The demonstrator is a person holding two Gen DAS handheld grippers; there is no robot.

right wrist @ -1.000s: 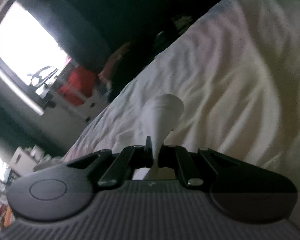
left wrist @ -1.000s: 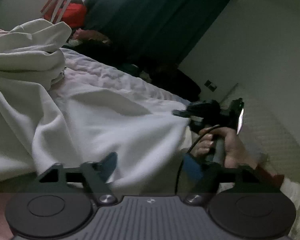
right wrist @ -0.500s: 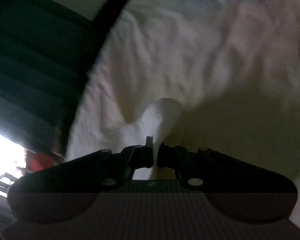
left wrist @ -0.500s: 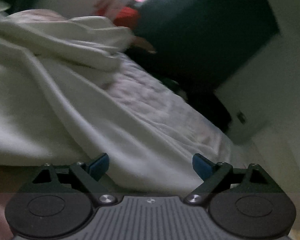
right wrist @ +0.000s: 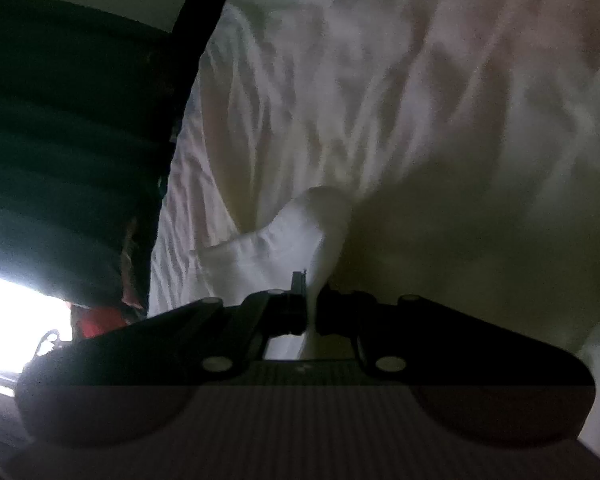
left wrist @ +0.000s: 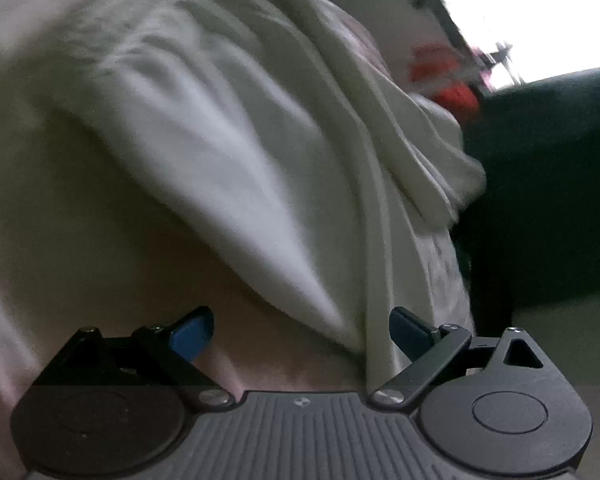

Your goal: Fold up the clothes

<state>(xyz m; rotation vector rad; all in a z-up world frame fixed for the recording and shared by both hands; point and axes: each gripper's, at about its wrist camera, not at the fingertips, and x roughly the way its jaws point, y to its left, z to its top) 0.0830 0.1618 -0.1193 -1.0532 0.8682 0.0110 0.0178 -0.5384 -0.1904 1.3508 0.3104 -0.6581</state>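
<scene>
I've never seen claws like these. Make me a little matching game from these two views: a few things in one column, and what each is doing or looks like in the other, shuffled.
Things:
1. left claw
2. right claw
3. white garment
4. red thing by the window

States:
A. pinched shut on a fold of white cloth
B. blurred, in the bright background
C. jaws wide apart, gripping nothing
D. draped in creases across the bed

Pairs: 1-C, 2-A, 3-D, 4-B

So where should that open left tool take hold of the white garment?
Probably the narrow hanging fold of the white garment beside the left tool. It tapers to a thin edge between the open pads, so pushing straight forward and closing should pinch it.
</scene>
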